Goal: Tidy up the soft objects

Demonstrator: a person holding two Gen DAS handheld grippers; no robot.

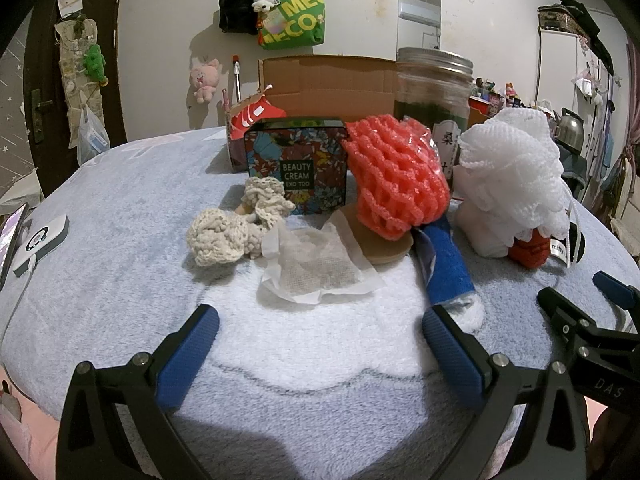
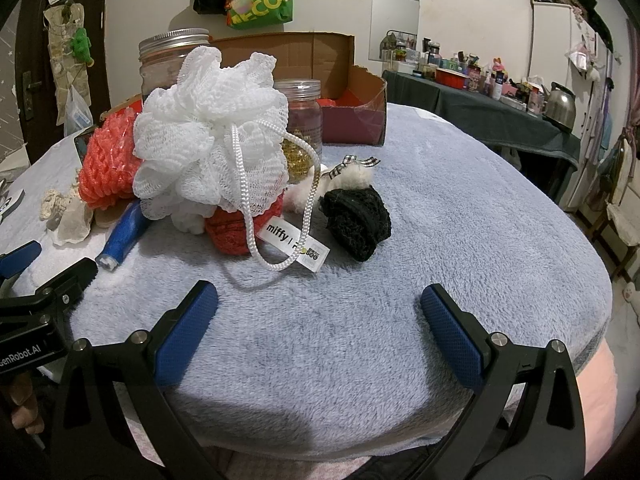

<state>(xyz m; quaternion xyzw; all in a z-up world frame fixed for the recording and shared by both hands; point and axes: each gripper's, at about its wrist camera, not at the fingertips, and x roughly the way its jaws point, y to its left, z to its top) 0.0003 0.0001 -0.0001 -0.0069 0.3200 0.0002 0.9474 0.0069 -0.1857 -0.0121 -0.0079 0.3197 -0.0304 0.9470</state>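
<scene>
Covering the whole work surface, one pale blue fleece blanket (image 1: 120, 248) carries every item. One open cardboard box (image 1: 332, 80) stands at its far edge, with one tall glass jar (image 1: 434, 84) with a metal lid beside it; the right wrist view shows a second, smaller jar (image 2: 302, 120) behind the soft pile. One floral "BEAUTY CREAM" tin (image 1: 296, 168) stands upright in front of the box.

Soft objects, one of each, are clustered toward the far middle of the blanket: a white mesh bath pouf (image 2: 208, 136) with a looped cord, resting on a red knitted piece (image 2: 230, 228); a coral foam net (image 1: 394, 180) just left of the pouf, lying over a round wooden disc (image 1: 384, 240); a cream crochet piece (image 1: 232, 228) left of the net; a thin white gauze sachet (image 1: 316, 268) in front of the tin; a blue rolled cloth (image 1: 446, 264) pointing toward the near edge; a black knitted piece (image 2: 358, 216) right of the pouf.

The left gripper (image 1: 320, 356) hovers over the near edge, fingers (image 1: 188, 360) spread wide, holding and touching nothing. The right gripper (image 2: 320, 332) is likewise spread wide and empty, its fingers (image 2: 452, 336) clear of the blanket's near edge.
</scene>
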